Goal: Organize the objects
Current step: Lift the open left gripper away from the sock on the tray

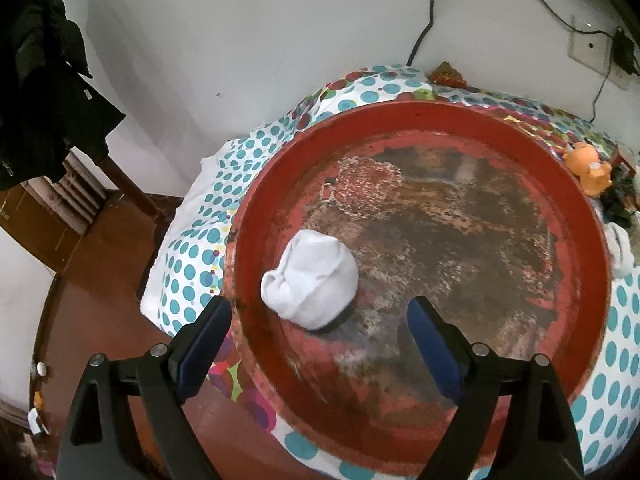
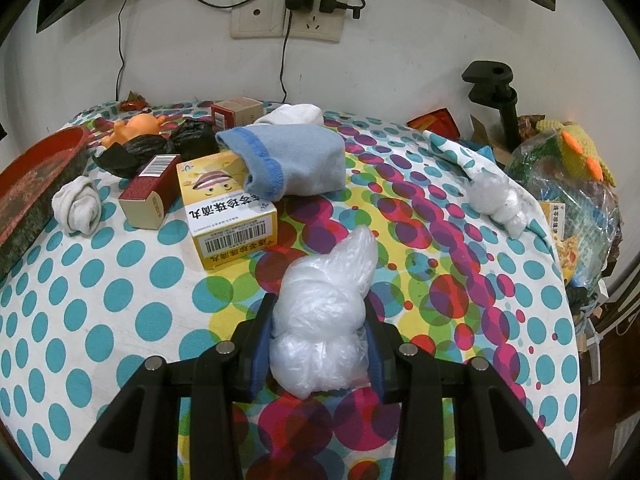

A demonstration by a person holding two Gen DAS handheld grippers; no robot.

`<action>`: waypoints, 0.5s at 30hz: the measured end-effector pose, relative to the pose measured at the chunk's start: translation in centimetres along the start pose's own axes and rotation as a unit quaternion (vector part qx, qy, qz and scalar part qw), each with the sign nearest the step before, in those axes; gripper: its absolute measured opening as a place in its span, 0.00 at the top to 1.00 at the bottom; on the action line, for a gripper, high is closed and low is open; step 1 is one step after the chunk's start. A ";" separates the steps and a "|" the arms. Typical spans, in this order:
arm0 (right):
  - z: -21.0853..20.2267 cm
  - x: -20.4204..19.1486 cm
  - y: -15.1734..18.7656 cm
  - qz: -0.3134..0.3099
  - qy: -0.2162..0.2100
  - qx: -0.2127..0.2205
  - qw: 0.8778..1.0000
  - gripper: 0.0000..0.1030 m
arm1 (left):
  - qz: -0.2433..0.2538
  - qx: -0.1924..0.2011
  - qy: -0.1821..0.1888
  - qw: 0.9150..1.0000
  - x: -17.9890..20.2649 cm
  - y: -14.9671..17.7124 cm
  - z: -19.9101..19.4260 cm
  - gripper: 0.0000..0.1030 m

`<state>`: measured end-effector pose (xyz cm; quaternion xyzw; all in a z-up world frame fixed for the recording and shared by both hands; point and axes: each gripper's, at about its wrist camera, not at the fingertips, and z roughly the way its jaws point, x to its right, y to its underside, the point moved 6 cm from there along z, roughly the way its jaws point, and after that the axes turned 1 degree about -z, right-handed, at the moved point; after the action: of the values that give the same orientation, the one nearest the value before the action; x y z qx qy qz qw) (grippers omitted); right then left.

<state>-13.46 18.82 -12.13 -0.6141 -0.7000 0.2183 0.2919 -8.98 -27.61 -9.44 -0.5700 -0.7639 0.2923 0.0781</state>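
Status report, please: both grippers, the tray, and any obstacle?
Left gripper open over red tray; white sock ball inside. Right gripper shut on clear plastic bag. Yellow box and maroon box between bag and tray.
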 end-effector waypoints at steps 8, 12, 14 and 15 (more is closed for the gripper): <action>-0.1 -0.3 0.0 -0.011 0.013 0.002 1.000 0.61 | 0.007 0.022 0.001 1.000 0.1 1.7 -2.0 0.14; -0.2 -0.6 0.0 -0.023 0.026 0.005 0.999 0.61 | -0.009 0.032 0.012 0.999 -0.2 2.5 -2.7 0.14; -0.3 -0.7 0.1 -0.027 0.031 0.007 0.999 0.62 | -0.017 0.036 0.012 0.999 -0.5 2.8 -3.0 0.13; -0.4 -0.7 0.1 -0.027 0.032 0.009 0.999 0.62 | -0.022 0.039 0.009 0.999 -0.7 2.9 -3.1 0.13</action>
<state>-13.06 18.11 -12.01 -0.5995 -0.7043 0.1968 0.3253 -4.90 -26.65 -8.30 -0.5523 -0.7635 0.3148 0.1139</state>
